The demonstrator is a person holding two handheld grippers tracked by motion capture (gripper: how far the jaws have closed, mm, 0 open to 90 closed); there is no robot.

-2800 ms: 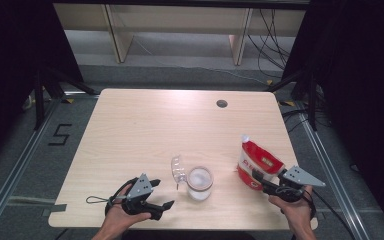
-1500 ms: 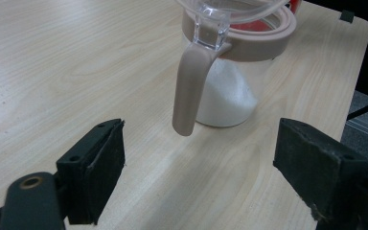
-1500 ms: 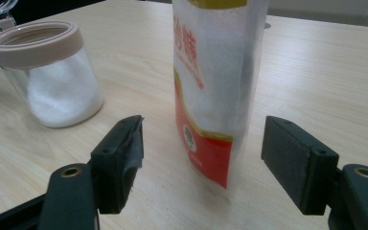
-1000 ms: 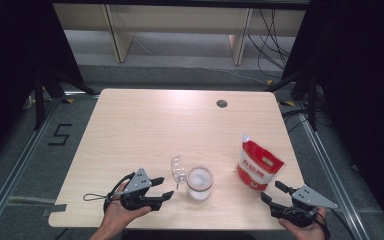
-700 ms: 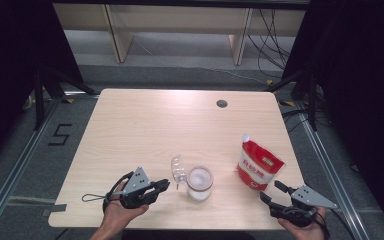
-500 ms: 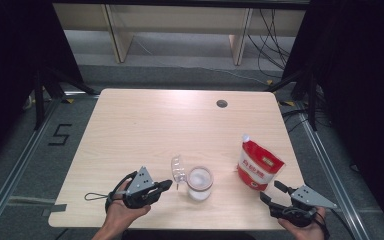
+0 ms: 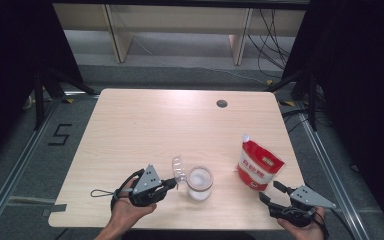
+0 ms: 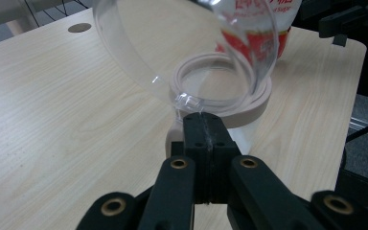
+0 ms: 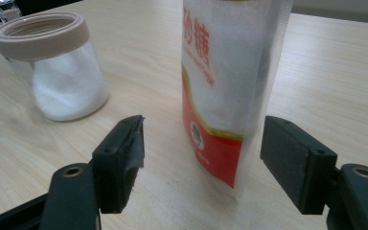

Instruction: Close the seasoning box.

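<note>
A clear jar (image 7: 200,182) with a beige rim and white granules inside stands near the table's front edge. Its clear lid (image 7: 178,171) tilts up at the jar's left. My left gripper (image 7: 170,184) is shut on the lid's edge tab; in the left gripper view the jaws pinch the lid (image 8: 182,52) above the jar rim (image 8: 249,108). A red and white sugar pouch (image 7: 259,167) stands upright to the right. My right gripper (image 7: 271,192) is open just in front of it. The right gripper view shows the pouch (image 9: 225,86) ahead between the jaws, untouched, and the jar (image 9: 57,67) at left.
A dark cable hole (image 7: 222,103) sits at the back right of the wooden table (image 7: 145,125). Wooden shelf legs (image 7: 115,30) stand on the floor behind the table. Metal rails run along both sides.
My right gripper let go of the pouch and drew back toward the front edge. My left gripper's jaws closed on the lid's tab.
</note>
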